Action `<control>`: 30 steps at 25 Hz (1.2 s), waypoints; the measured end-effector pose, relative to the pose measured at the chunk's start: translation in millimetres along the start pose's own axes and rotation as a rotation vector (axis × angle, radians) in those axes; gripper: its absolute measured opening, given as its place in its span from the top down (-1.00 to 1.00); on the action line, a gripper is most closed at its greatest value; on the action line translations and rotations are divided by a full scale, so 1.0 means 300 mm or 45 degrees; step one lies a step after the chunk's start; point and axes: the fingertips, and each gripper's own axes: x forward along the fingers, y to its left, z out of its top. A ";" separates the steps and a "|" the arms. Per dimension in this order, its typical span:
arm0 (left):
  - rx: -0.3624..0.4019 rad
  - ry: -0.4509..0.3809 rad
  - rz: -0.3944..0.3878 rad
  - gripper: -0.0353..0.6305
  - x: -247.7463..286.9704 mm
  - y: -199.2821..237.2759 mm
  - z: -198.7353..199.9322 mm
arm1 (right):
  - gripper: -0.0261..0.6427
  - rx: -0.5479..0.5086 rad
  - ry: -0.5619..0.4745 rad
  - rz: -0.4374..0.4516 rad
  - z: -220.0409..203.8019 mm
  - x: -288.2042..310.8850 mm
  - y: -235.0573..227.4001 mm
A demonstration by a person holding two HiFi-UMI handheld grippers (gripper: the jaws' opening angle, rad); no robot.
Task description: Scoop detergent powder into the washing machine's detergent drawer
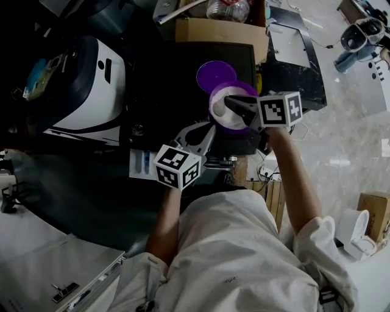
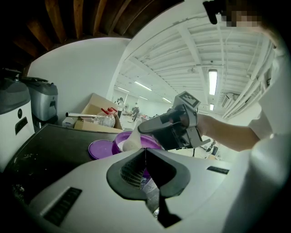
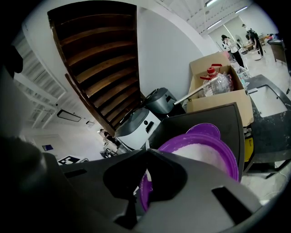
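Powder (image 1: 222,111): white, fills a purple tub (image 1: 242,89) nearly to the rim. Tub stands open on a black top (image 1: 164,79), at its near right part. Its purple lid (image 1: 216,75) lies flat on the same top, just behind the tub and touching or nearly touching its rim.

Scoop (image 2: 130,140): white, pinched at its handle by my right gripper (image 1: 229,102). It points down into the tub with its end at the powder. In the right gripper view the jaws are pressed together with a thin white strip between them, and the powder surface shows just beyond.

My left gripper (image 1: 211,127): jaws pressed together, tips meeting in a thin line. Tips sit at the near left side of the tub, low against its wall. I cannot tell whether they nip the wall or only rest beside it. Purple shows through the gap behind the tips.

Surroundings: a white machine (image 1: 91,85) with black trim stands left of the black top. A cardboard box (image 1: 213,30) stands behind the lid at the far edge, and a clear bottle (image 1: 228,9) with a red cap lies in it. Pale floor to the right
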 end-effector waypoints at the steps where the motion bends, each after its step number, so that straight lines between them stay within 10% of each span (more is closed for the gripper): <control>1: -0.001 0.000 0.003 0.84 0.000 -0.001 0.000 | 0.89 0.002 -0.004 0.000 0.003 -0.005 -0.002; 30: -0.002 -0.012 0.035 0.84 0.006 -0.008 0.011 | 0.89 0.240 -0.272 0.068 0.051 -0.160 -0.062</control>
